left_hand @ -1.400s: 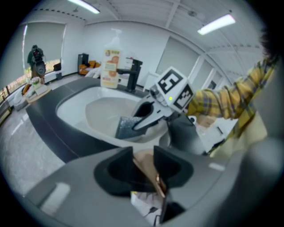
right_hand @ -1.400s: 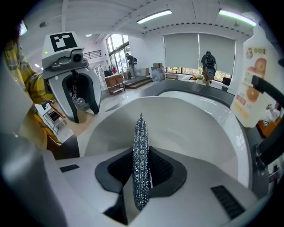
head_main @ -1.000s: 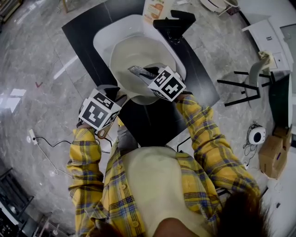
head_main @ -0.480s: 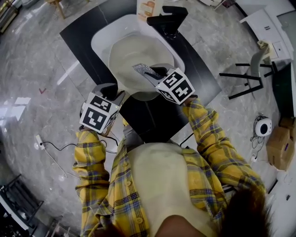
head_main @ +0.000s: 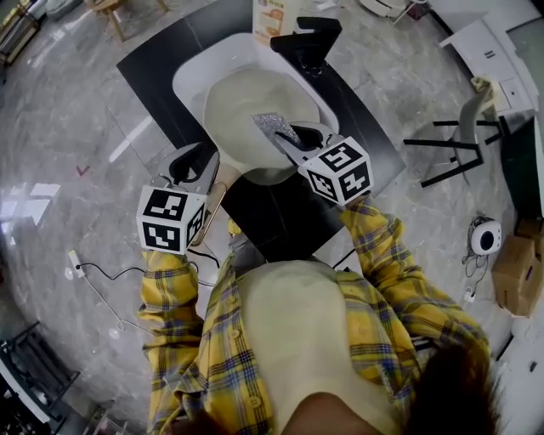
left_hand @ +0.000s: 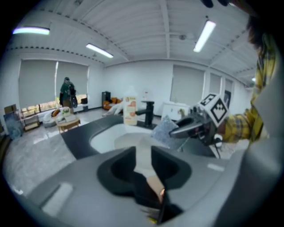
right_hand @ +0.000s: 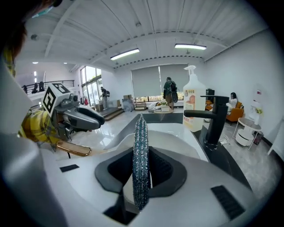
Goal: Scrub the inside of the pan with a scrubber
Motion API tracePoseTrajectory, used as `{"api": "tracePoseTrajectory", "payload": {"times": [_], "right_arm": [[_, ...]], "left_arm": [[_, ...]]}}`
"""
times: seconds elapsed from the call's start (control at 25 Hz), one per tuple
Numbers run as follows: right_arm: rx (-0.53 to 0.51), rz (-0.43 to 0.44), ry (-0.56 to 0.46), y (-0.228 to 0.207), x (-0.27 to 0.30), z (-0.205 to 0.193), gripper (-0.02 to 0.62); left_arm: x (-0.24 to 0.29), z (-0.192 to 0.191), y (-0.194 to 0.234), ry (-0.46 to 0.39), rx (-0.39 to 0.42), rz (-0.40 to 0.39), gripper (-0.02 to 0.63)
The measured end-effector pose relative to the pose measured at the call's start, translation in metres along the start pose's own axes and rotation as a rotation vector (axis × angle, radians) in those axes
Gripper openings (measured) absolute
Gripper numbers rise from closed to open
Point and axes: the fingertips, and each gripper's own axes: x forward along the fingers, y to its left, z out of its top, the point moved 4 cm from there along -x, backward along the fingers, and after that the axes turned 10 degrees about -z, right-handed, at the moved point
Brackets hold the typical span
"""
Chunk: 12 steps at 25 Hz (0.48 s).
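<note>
A cream pan [head_main: 246,106] rests in the white sink [head_main: 194,75]. Its handle [head_main: 214,194] points toward me and runs between the jaws of my left gripper [head_main: 195,163]. Those jaws are closing, and in the left gripper view the dark pads lie against both sides of the handle [left_hand: 143,155]. My right gripper [head_main: 289,136] is shut on a silver glittery scrubber [head_main: 274,126], held over the pan's right inner side. In the right gripper view the scrubber [right_hand: 140,155] stands edge-on between the jaws. I cannot tell whether it touches the pan.
The sink sits in a black counter [head_main: 280,217]. A black faucet [head_main: 306,42] and a soap bottle [head_main: 274,17] stand at the sink's far edge. A black stool [head_main: 450,149] stands on the floor to the right, and a cable [head_main: 93,268] lies on the left.
My right gripper and the scrubber have shifted right and slightly farther into the pan. The left gripper's cube has drawn back toward me and to the left along the handle.
</note>
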Motion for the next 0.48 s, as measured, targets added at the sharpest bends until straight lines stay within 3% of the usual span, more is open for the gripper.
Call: {"api": "tracePoseTrajectory", "payload": {"times": [0.2, 0.48], "right_arm": [[0.118, -0.013, -0.057, -0.005, -0.014, 0.008, 0.081], [0.192, -0.041, -0.098, -0.012, -0.028, 0.012, 0.081]], "left_arm": [[-0.02, 0.009, 0.002, -0.117, -0.015, 0.094, 0.08], [-0.037, 0.007, -0.003, -0.195, -0.156, 0.091, 0.078]]}}
